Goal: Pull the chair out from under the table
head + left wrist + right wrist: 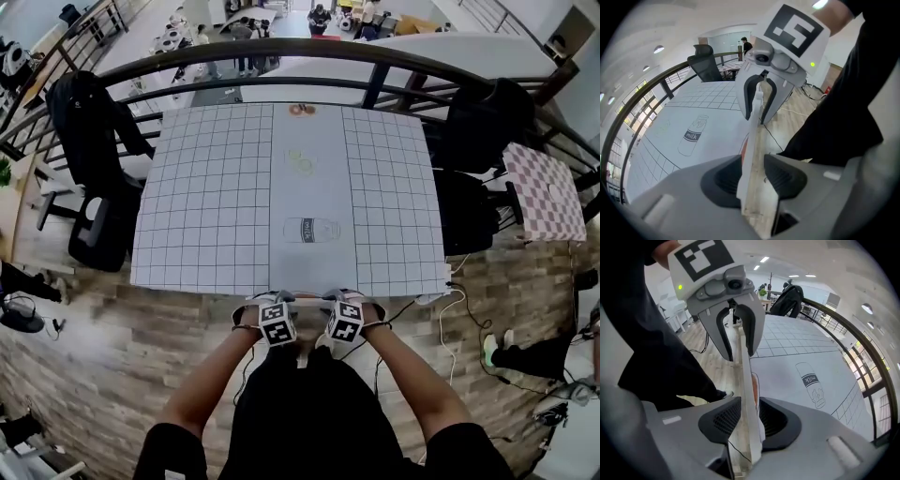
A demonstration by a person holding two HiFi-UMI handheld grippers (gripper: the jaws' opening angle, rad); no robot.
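The chair shows only as the thin pale top edge of its back [305,297], tucked against the near edge of the table [206,187], which has a gridded cloth. My left gripper [273,304] and right gripper [346,304] point steeply down side by side over that edge. In the left gripper view the edge [754,140] stands between the jaws of my left gripper [752,176], with a gap beside the pads. In the right gripper view the same edge [743,366] runs between the open jaws of my right gripper [745,420]. The seat and legs are hidden.
A milk bottle drawing [309,229] marks the cloth's middle strip. Black office chairs stand at the table's left [94,159] and right [478,141]. A curved railing [281,56] runs behind. A checkered small table [544,192] and floor cables [459,309] lie to the right.
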